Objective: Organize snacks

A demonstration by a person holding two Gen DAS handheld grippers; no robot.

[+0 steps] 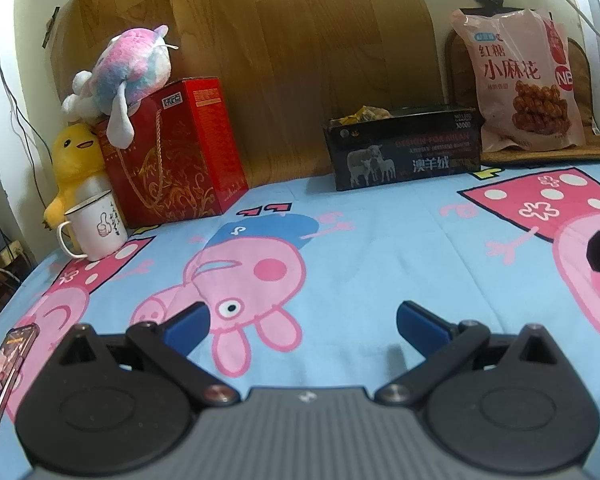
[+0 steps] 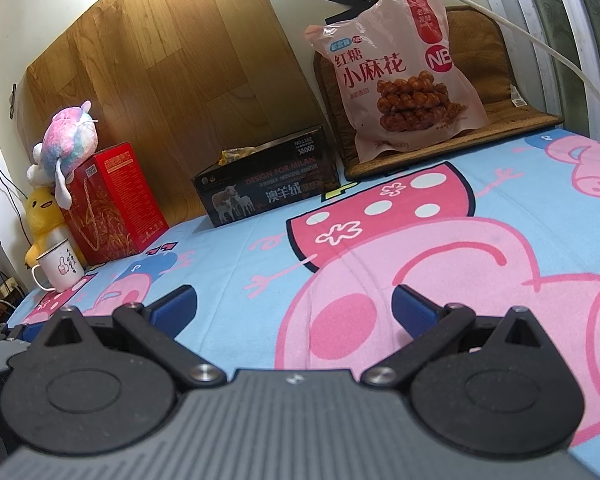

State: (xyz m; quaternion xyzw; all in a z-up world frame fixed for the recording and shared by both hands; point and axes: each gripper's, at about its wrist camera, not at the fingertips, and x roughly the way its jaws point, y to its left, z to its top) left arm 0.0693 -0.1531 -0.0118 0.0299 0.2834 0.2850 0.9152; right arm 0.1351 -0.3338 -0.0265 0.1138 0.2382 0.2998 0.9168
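A large pink snack bag [image 1: 524, 80] leans upright against the wall at the back right on a brown mat; it also shows in the right wrist view [image 2: 400, 76]. Left of it stands an open black box [image 1: 404, 152] holding small yellow snack packets [image 1: 364, 114]; the box [image 2: 268, 184] and the packets [image 2: 236, 154] show in the right wrist view too. My left gripper [image 1: 302, 320] is open and empty, low over the blue cartoon bedsheet. My right gripper [image 2: 294, 308] is open and empty, also low over the sheet, well short of the box.
A red gift box [image 1: 176, 152] with a pink-blue plush [image 1: 124, 72] on top stands at the back left, beside a yellow duck plush [image 1: 74, 160] and a white mug [image 1: 96, 228]. A phone [image 1: 6, 376] lies at the sheet's left edge. A brown mat [image 2: 480, 80] lines the back right.
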